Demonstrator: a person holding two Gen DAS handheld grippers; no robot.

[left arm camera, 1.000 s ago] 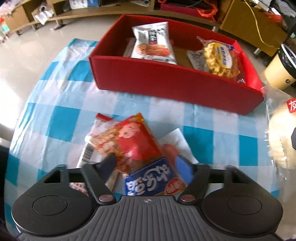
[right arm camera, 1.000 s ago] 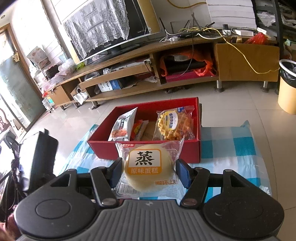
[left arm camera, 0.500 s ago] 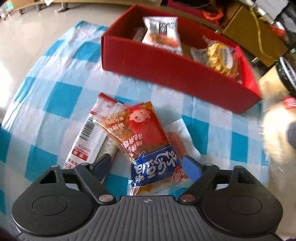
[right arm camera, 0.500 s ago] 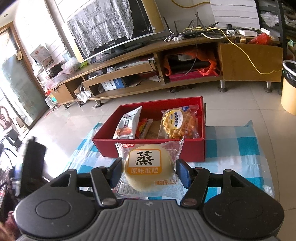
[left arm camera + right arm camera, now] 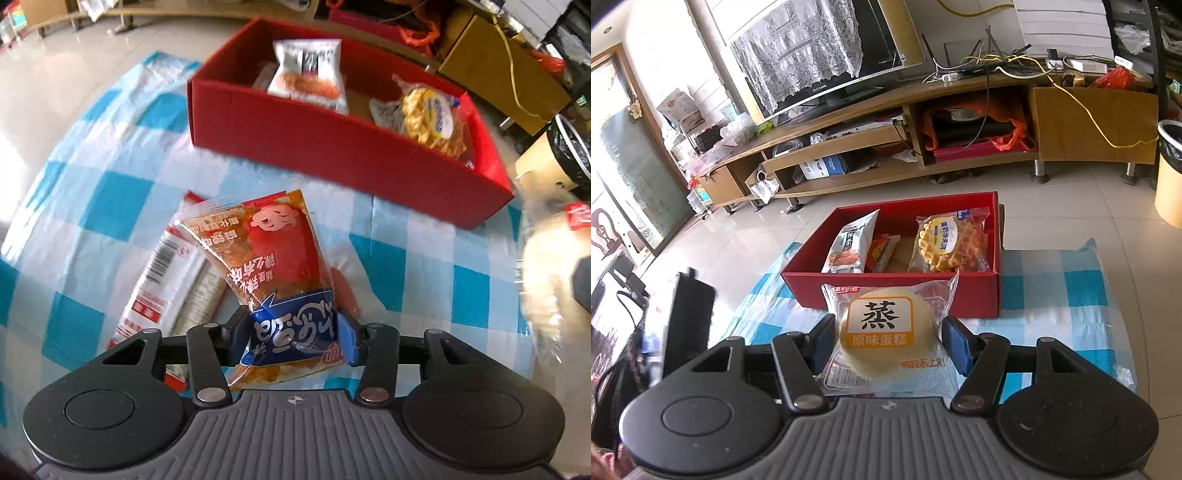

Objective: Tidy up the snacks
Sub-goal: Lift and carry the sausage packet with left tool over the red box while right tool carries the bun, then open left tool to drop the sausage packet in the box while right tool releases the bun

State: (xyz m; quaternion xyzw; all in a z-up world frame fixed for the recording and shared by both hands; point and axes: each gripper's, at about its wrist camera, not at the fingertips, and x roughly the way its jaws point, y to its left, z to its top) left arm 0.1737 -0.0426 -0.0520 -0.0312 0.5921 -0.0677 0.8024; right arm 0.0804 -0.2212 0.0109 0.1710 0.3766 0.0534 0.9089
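Left gripper [image 5: 293, 334] has just clamped onto the orange snack packet [image 5: 275, 269], lifting it off the checkered cloth [image 5: 110, 199]. Right gripper [image 5: 888, 341] is gripping the steamed cake [image 5: 882, 325], hovering near the red box [image 5: 894, 291]. Best to drop both into the gaps, gently.

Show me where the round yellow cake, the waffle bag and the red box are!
round yellow cake [image 5: 882, 334]: right wrist view, on its orange label.
waffle bag [image 5: 947, 243]: right wrist view, middle of the waffle, inside the box.
red box [image 5: 897, 291]: right wrist view, on its near front wall.
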